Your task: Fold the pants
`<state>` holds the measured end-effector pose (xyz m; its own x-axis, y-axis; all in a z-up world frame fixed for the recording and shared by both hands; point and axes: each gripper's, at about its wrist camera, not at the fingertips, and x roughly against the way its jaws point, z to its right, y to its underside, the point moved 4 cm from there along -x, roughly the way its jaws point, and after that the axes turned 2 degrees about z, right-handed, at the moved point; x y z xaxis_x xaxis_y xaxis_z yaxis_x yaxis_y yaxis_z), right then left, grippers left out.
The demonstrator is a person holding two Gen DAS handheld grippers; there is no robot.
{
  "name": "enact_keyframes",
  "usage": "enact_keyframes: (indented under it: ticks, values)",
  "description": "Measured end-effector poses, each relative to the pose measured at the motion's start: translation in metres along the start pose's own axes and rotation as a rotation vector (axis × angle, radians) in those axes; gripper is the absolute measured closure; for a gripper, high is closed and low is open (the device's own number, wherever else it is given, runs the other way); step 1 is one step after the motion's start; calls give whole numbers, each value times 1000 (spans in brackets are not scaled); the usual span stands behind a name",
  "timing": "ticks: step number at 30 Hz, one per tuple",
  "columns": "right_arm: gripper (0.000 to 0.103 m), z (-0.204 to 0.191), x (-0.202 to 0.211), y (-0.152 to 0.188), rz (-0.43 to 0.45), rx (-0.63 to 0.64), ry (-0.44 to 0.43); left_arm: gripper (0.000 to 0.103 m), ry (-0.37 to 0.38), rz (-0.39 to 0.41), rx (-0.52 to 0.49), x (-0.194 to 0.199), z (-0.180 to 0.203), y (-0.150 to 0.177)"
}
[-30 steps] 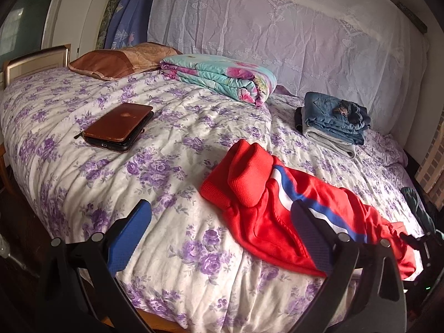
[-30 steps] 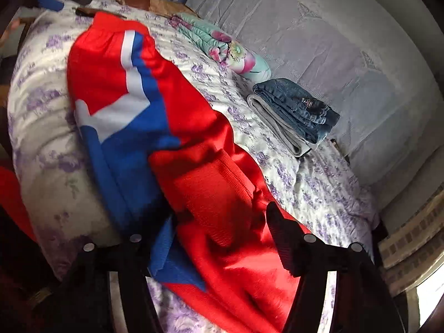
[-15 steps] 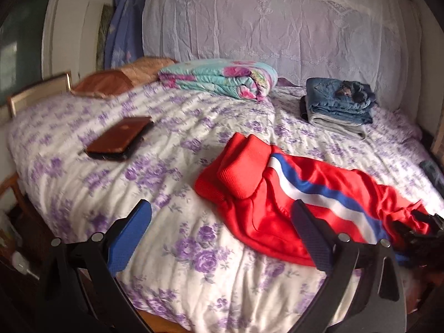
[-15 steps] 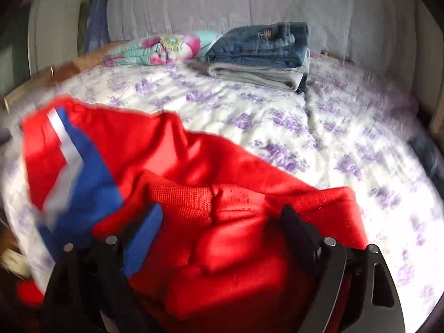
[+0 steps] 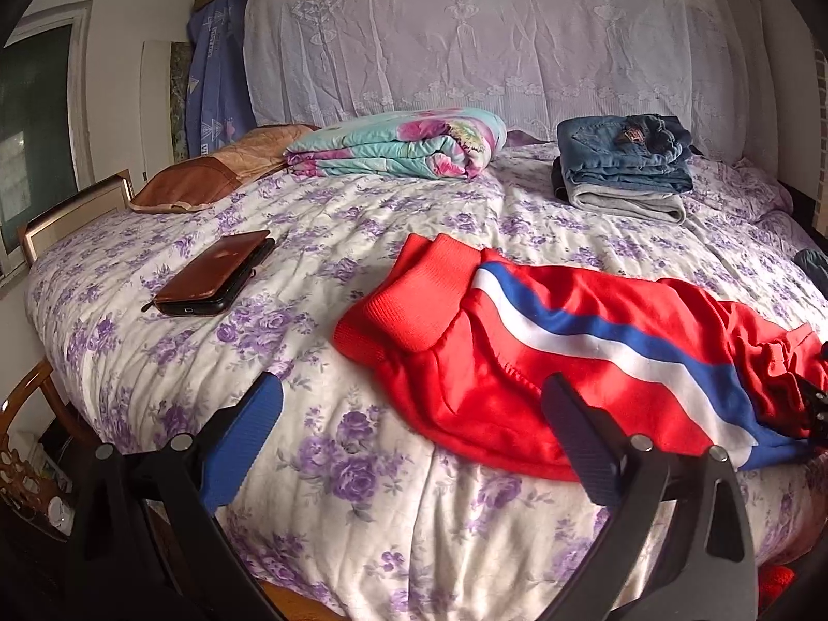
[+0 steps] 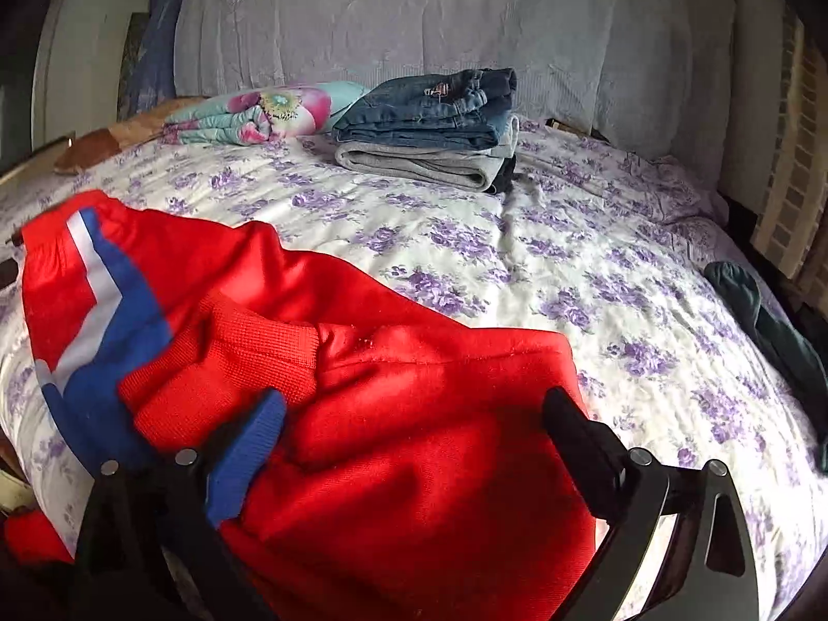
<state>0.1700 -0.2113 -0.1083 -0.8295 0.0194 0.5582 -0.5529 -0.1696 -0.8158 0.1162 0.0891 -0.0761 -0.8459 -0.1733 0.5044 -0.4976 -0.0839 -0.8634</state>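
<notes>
Red knit pants [image 5: 559,362] with a blue-and-white side stripe and ribbed cuffs lie rumpled across the near edge of the bed, on the white quilt printed with purple flowers [image 5: 321,238]. In the left wrist view they spread from the centre toward three o'clock, one ribbed cuff folded over at their ten o'clock end. The left gripper [image 5: 414,434] hovers just off the bed's near edge, its jaws spread wide and grasping nothing; the blue-padded finger sits at seven o'clock over bare quilt, and the black finger at five o'clock overlaps the pants' lower hem in the frame, though contact cannot be told. In the right wrist view the pants [image 6: 393,434] fill the lower half from nine to six o'clock, the stripe at nine. The right gripper [image 6: 414,429] is likewise released, jaws wide apart with red fabric lying between and beneath them; whether the fingers touch the cloth cannot be told. Farther back on the quilt, a brown leather wallet-style case [image 5: 217,274] lies at ten o'clock, a folded turquoise floral blanket [image 5: 403,150] at twelve, and a stack of folded blue jeans and grey clothes [image 5: 626,171] at one o'clock, all well apart from the pants. A dark teal garment [image 6: 766,321] rests at three o'clock near the bed's edge.
</notes>
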Motion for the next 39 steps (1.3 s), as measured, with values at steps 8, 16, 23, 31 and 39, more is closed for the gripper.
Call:
enact_keyframes:
  ticks: [8, 16, 23, 31, 39]
  values:
    - [4, 13, 31, -6, 139, -6, 25, 5, -9, 21, -2, 4, 1, -2]
    - [4, 41, 0, 6, 10, 47, 127, 5, -12, 27, -3, 5, 0, -3]
    - [4, 56, -17, 12, -106, -90, -25, 5, 11, 21, 0, 7, 2, -4]
    - [4, 65, -15, 16, -74, -192, -154, 5, 17, 33, -7, 12, 5, -6]
    - [4, 107, 6, 27, 117, -495, -365, 5, 417, -175, 222, -15, -11, 3]
